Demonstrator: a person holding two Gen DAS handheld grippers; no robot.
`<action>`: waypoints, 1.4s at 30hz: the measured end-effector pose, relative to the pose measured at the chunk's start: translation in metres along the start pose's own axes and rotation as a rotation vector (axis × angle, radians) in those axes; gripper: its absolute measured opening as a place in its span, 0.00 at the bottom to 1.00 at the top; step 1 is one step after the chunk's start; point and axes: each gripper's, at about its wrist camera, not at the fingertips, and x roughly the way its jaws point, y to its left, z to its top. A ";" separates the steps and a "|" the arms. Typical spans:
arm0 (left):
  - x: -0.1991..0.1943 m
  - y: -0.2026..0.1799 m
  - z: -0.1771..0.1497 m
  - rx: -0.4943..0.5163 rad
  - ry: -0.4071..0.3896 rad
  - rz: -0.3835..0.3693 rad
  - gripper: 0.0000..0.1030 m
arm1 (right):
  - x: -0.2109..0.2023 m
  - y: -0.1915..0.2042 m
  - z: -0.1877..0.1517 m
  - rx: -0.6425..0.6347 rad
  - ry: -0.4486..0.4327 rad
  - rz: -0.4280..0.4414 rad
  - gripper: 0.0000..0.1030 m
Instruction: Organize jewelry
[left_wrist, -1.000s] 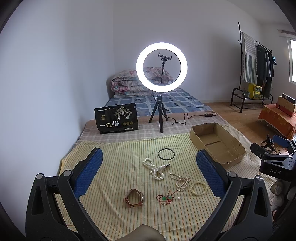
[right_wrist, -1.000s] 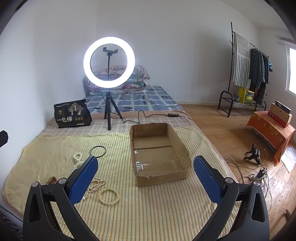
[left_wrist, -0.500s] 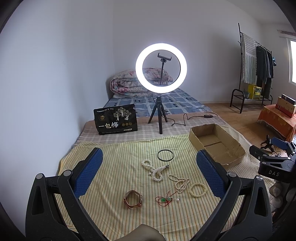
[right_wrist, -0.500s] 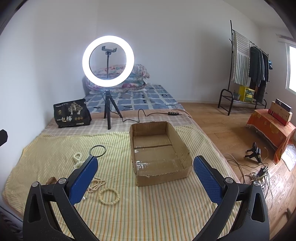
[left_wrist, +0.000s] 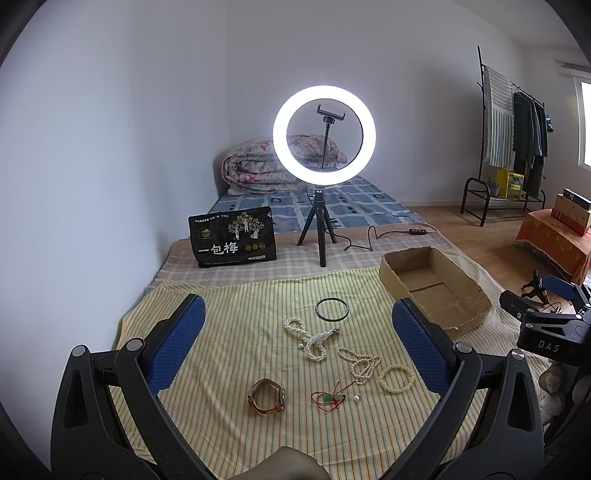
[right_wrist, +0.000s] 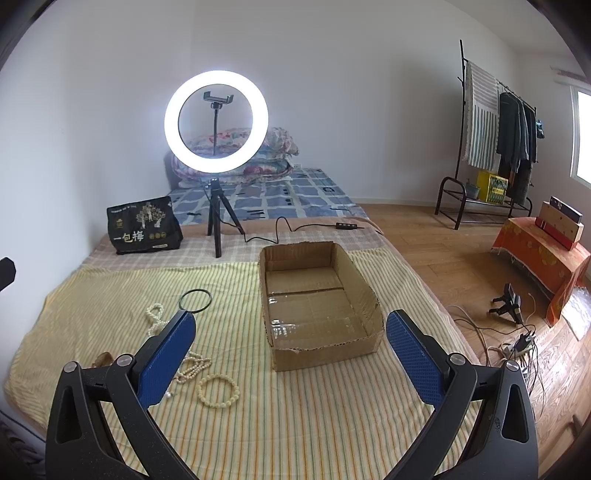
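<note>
Jewelry lies on a yellow striped cloth (left_wrist: 229, 354): a black bangle (left_wrist: 331, 309), a white pearl necklace (left_wrist: 310, 338), a smaller bead strand (left_wrist: 360, 363), a cream bead bracelet (left_wrist: 396, 379), a red cord with a green pendant (left_wrist: 328, 398) and a brown leather watch (left_wrist: 266, 397). An empty cardboard box (right_wrist: 317, 302) stands to their right. My left gripper (left_wrist: 295, 343) hovers open above the jewelry, holding nothing. My right gripper (right_wrist: 290, 350) is open over the box's near wall, with the bracelet (right_wrist: 218, 390) and bangle (right_wrist: 195, 300) to its left.
A lit ring light on a tripod (left_wrist: 322, 177) and a black printed bag (left_wrist: 232, 236) stand behind the cloth. Folded bedding (left_wrist: 258, 168) lies by the wall. Cables and a small tripod (right_wrist: 508, 306) clutter the wooden floor at right, near an orange-draped table (right_wrist: 543, 251).
Both views have drifted only slightly; the left wrist view has pulled back a little from the jewelry. Both grippers stay open and nothing on the cloth has moved.
</note>
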 end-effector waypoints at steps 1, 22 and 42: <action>-0.004 -0.001 -0.001 0.002 0.000 0.000 1.00 | 0.000 0.000 0.000 0.000 0.001 0.000 0.99; -0.004 -0.001 -0.001 0.000 -0.001 -0.001 1.00 | 0.003 0.003 -0.002 -0.004 0.011 0.008 0.99; 0.011 0.005 -0.007 0.000 0.038 0.015 1.00 | 0.012 0.007 -0.007 -0.039 0.041 0.017 0.99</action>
